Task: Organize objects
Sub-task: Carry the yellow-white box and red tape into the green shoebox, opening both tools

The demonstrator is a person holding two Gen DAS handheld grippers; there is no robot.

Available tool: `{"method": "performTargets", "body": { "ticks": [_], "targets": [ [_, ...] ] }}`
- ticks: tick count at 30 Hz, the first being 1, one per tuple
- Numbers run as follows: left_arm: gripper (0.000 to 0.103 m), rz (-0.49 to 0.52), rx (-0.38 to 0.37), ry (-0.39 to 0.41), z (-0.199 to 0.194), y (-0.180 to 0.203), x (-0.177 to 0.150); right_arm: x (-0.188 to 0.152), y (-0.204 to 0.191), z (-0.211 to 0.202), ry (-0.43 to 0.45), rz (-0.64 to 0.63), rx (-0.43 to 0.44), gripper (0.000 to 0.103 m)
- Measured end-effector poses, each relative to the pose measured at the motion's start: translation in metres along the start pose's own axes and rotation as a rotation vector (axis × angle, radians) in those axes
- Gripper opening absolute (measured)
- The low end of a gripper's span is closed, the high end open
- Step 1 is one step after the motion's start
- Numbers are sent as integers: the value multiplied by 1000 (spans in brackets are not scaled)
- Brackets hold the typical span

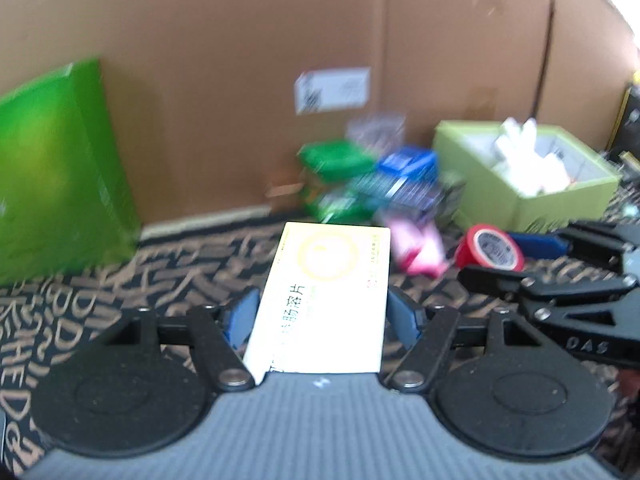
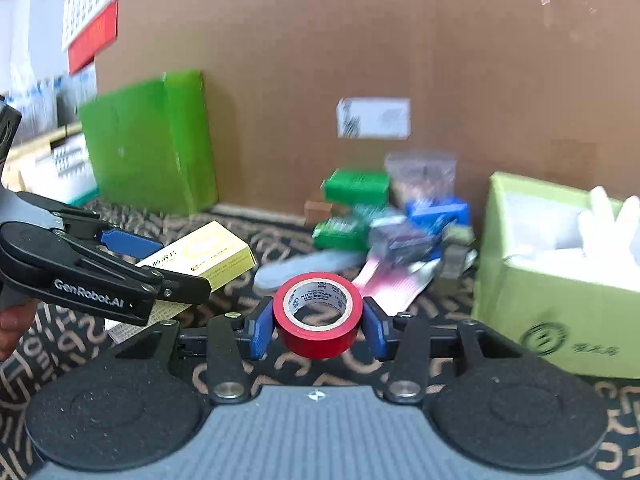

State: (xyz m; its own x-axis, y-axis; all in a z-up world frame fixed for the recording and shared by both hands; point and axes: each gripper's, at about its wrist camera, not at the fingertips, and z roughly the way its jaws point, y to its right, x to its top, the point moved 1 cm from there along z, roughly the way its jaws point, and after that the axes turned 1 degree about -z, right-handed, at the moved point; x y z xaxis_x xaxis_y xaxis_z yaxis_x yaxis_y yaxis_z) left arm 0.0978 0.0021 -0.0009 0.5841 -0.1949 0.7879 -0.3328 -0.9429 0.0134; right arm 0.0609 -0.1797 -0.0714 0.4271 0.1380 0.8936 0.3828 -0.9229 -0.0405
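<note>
The left gripper's (image 1: 320, 312) blue fingers (image 1: 404, 316) clamp a pale yellow box (image 1: 324, 300) at lower centre, lifted off the patterned tabletop (image 1: 120, 280); the right gripper's (image 2: 318, 326) fingers (image 2: 260, 330) squeeze a red tape roll (image 2: 318, 314) mid-frame. Behind lie mixed packets (image 2: 384, 220), a lime carton (image 2: 560, 300) at right and a green box (image 2: 148, 152) upper left

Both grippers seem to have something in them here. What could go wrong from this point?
The left gripper holds the yellow-white box only near one end, so it may pivot or slip. The red tape roll, pinched on its curved sides by the right gripper, could squirt out. The grippers sit close and might collide.
</note>
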Motion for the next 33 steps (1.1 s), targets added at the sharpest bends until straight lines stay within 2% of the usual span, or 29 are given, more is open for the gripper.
{"method": "performTargets", "body": {
  "ticks": [6,11,16,23,28,33],
  "targets": [
    [69,32,-120,104,-11,49,49,16,28,-38,114,13,-85,51],
    [69,58,-193,150,1,102,86,21,65,-62,166,25,-201,51],
    [69,45,-236,137,38,151,114,20,112,-77,179,56,-336,51],
    [69,36,-268,78,99,204,126,19,182,-78,171,90,-496,51],
    [69,28,-263,42,135,220,123,15,219,-61,139,93,-537,51],
    [70,42,-242,33,154,226,119,9,242,-33,85,78,-545,51]
  ]
}}
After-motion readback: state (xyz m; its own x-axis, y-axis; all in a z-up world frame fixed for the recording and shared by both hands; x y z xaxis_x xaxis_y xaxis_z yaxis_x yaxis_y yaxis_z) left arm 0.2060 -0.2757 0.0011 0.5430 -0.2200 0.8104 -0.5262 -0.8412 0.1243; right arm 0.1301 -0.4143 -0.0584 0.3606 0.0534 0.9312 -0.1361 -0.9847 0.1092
